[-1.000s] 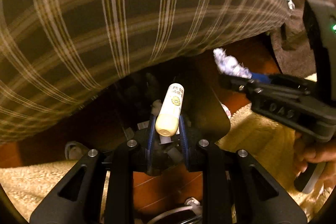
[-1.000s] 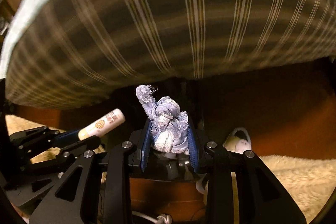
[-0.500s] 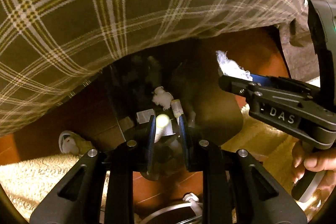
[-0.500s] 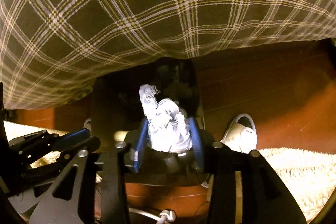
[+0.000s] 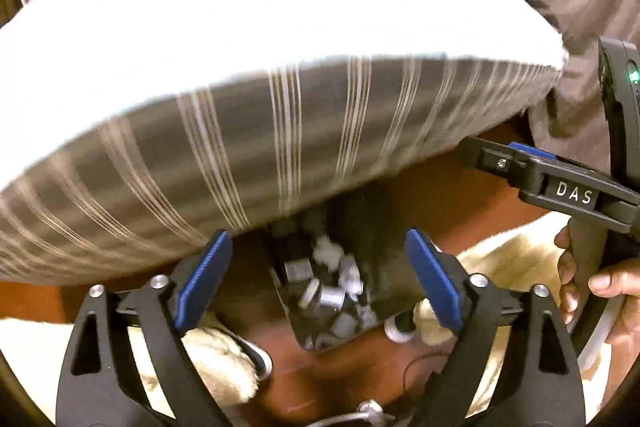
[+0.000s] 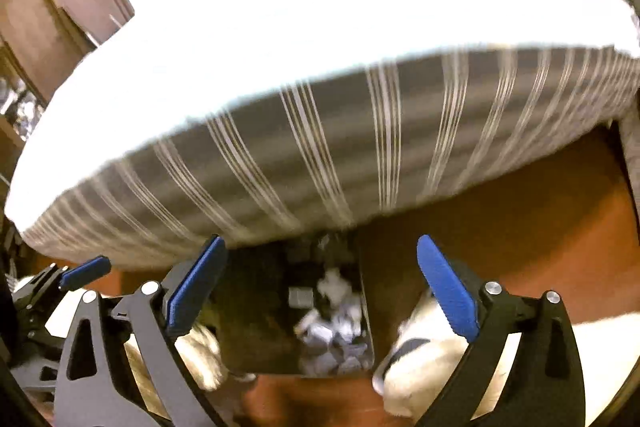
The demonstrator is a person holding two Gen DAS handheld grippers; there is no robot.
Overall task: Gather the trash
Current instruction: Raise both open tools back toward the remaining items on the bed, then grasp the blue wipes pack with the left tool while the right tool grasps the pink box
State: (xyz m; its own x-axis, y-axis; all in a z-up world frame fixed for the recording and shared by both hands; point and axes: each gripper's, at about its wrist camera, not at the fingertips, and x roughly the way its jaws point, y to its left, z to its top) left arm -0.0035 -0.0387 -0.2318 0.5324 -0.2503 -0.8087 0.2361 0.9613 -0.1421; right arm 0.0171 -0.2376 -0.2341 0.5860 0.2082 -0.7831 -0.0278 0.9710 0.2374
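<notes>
Below, both tongs were opening wide, left tongs (image 5: 318, 283) and right tongs (image 6: 320, 291) (nothing between them). Trash (image 5: 332, 291) lay in the dark bin (image 5: 380, 267) under them.

My left gripper (image 5: 318, 281) has jaws opening wide, nothing between them; straight ahead at 12 o'clock the bin (image 5: 384, 267) mouth lies open below, trash (image 5: 340, 291) heaped in its bottom. The bed (image 5: 280, 147) edge overhangs the bin's far side from 10 to 1 o'clock and blocks any way forward. At 3 o'clock my right gripper (image 5: 520, 159) crowds that flank. My right gripper (image 6: 322, 287) also opens, empty, over the bin (image 6: 256, 307). Slippers (image 6: 416, 359) sit at 4 and 7 o'clock beside the bin. Bare floor (image 6: 520, 227) at 2 o'clock is free.
</notes>
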